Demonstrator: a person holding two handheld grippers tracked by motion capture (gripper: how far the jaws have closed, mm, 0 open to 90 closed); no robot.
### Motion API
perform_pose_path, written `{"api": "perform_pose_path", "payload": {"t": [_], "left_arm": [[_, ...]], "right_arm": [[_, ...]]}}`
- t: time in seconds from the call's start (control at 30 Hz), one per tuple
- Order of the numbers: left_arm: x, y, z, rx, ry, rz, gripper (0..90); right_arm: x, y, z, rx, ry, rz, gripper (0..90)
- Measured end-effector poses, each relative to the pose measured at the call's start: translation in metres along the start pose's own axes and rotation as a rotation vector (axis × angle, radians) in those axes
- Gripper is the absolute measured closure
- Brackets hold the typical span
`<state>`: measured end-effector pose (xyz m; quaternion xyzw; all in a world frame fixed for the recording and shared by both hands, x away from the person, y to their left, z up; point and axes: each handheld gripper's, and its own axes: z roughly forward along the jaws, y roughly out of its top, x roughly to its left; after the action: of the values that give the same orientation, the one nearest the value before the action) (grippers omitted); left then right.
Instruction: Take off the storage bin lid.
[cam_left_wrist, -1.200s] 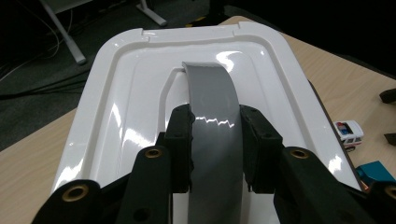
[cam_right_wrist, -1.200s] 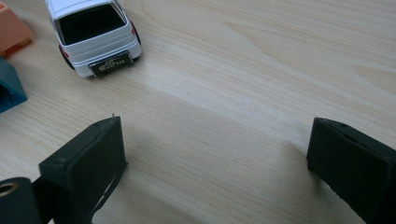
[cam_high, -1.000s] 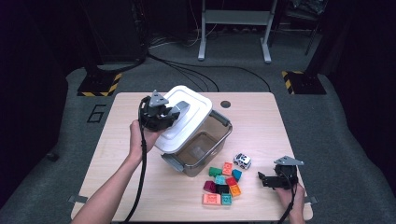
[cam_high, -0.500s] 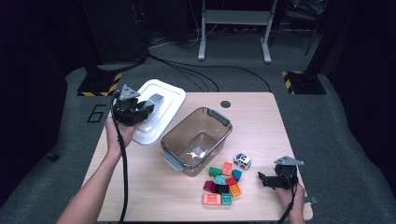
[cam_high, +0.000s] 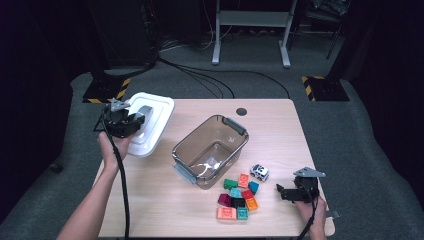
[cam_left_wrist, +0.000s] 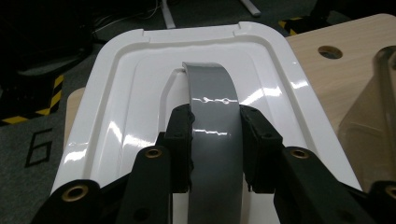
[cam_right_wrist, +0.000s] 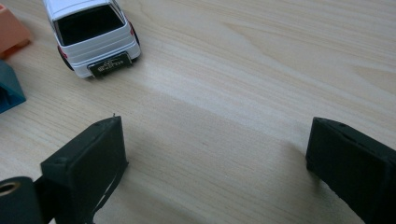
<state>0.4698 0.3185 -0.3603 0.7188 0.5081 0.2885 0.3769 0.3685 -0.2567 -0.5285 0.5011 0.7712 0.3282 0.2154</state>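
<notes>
A white lid (cam_high: 150, 122) is held by its grey handle (cam_left_wrist: 215, 126) at the left edge of the table (cam_high: 280, 125).

The left gripper (cam_high: 131, 121) fingers (cam_left_wrist: 180, 135) pinch the handle; the lid overhangs the edge, so it is best set down level and farther in, clear of the open bin (cam_high: 210, 150), before release. The right gripper (cam_high: 282, 192) rests spread near a toy car (cam_high: 259, 171).

The white lid (cam_left_wrist: 140, 93) looks like glossy moulded plastic that catches bright reflections, and its grey handle (cam_left_wrist: 212, 121) is smooth and shiny too. The container (cam_high: 210, 150) is clear, smoke-tinted plastic. The table (cam_right_wrist: 261, 70) shows pale matt wood grain. The toy car (cam_right_wrist: 91, 35) has glossy white plastic, and the bricks (cam_high: 237, 197) are matt coloured plastic.
</notes>
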Motion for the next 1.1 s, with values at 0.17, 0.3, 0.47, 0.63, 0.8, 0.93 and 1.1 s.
{"api": "perform_pose_path", "payload": {"t": [0.17, 0.3, 0.47, 0.63, 0.8, 0.93, 1.1], "left_arm": [[0.010, -0.016, 0.014, 0.018, 0.025, -0.037, 67.1], [0.015, -0.025, 0.024, 0.037, 0.037, -0.060, 67.1], [0.023, -0.042, 0.036, 0.066, 0.049, -0.074, 67.1], [0.035, -0.061, 0.047, 0.103, 0.068, -0.096, 67.1], [0.041, -0.075, 0.058, 0.141, 0.075, -0.130, 67.0], [0.042, -0.082, 0.067, 0.167, 0.078, -0.133, 67.0], [0.043, -0.092, 0.076, 0.191, 0.085, -0.147, 66.8]], "right_arm": [[0.000, 0.000, 0.000, -0.002, -0.002, 0.002, 4.1], [0.000, 0.000, 0.000, -0.003, -0.002, 0.004, 4.0], [-0.001, 0.000, 0.000, -0.003, -0.002, 0.000, 4.1], [0.000, 0.000, 0.000, -0.002, -0.003, 0.004, 4.2], [0.000, 0.000, 0.000, -0.003, -0.001, 0.006, 4.2], [0.000, 0.000, 0.000, -0.002, -0.003, 0.008, 4.2], [0.000, 0.000, 0.000, -0.003, -0.003, 0.007, 4.2]]}}
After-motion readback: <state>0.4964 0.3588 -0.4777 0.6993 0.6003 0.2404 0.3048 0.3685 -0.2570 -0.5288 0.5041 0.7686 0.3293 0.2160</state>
